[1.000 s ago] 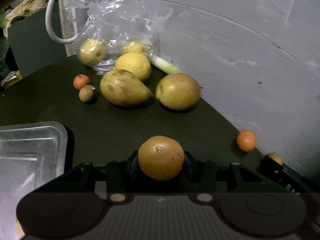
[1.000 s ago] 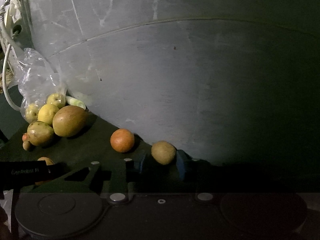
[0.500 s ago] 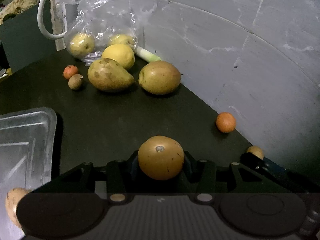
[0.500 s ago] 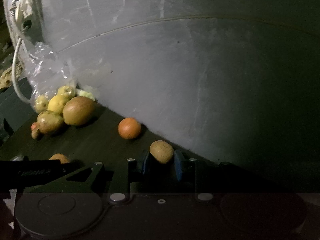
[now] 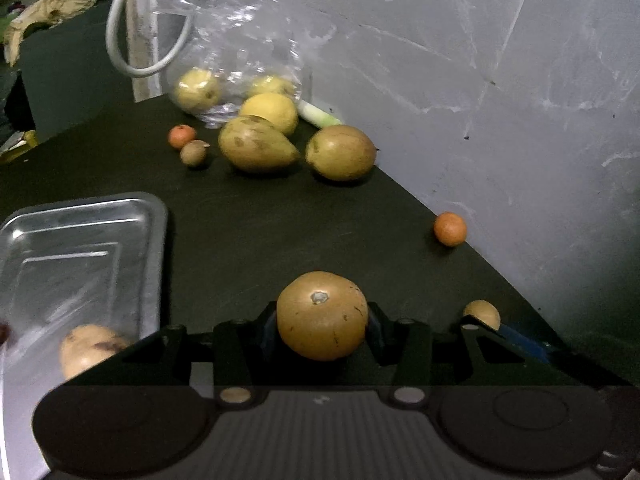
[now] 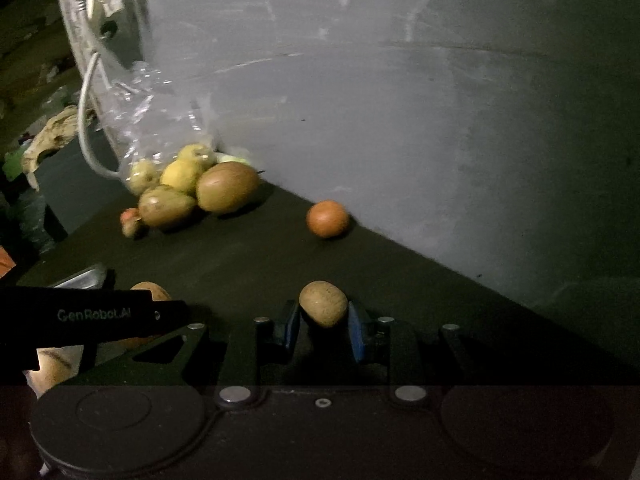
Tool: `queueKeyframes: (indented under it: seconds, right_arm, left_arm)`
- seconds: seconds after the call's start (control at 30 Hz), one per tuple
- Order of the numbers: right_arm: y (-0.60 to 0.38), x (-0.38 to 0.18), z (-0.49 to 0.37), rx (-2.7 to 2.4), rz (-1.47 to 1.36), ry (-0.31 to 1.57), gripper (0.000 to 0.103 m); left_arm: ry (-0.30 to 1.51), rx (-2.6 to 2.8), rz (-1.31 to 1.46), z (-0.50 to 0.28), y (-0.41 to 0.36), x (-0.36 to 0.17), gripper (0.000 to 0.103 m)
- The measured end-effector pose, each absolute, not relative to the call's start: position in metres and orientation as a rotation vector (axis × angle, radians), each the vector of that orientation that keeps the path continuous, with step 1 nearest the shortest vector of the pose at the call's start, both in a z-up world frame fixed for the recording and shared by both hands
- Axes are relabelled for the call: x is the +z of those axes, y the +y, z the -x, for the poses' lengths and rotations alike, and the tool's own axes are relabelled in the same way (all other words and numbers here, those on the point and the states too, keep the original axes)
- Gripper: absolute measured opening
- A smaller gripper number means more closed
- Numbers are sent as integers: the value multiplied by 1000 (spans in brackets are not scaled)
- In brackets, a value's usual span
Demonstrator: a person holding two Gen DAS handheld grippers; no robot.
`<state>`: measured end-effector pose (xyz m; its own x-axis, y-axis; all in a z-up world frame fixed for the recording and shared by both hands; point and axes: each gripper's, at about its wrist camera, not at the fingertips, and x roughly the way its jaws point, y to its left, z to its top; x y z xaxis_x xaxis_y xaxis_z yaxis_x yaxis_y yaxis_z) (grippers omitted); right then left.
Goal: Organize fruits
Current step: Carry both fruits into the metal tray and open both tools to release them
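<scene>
Holding a round brown fruit (image 5: pixel 322 315) tight between its jaws, the left gripper (image 5: pixel 322 330) now sits closer to the metal tray (image 5: pixel 152 216) than it did a moment ago. More of the tray shows at the left side of the left wrist view, and a pale fruit (image 5: pixel 90 346) already lies in it near the bottom edge. The right gripper (image 6: pixel 324 322) has its blue jaws pressed on a small brown fruit (image 6: pixel 323 303), and it has come away from the wall, so the orange fruit (image 6: pixel 327 218) on the dark surface (image 5: pixel 280 232) now sits further off. Both fruits look lifted and on their way. This probably means two more fruits are about to go into the tray. Lots of fruit is not sorted yet: two big green-brown ones, a yellow one, a tiny orange one and a little brown one lie near the clear plastic bag (image 5: pixel 240 40) by the wall, with more fruit inside the bag.
</scene>
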<state>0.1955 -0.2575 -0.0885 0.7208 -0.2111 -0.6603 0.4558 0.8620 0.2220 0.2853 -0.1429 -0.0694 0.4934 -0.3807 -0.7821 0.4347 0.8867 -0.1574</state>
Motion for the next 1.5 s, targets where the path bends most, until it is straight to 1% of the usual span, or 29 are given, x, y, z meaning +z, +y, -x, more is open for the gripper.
queueKeyframes:
  seconds: [0.6, 1.0, 1.5]
  right_arm:
    - [-158, -63, -196, -88, -267, 648, 28]
    - [-84, -67, -200, 97, -212, 715, 28]
    - [-53, -80, -197, 129, -164, 782, 28]
  left_arm:
    - [882, -322, 47, -259, -28, -39, 48]
    - [902, -168, 107, -251, 52, -48, 48]
    - [970, -160, 97, -253, 71, -73, 48]
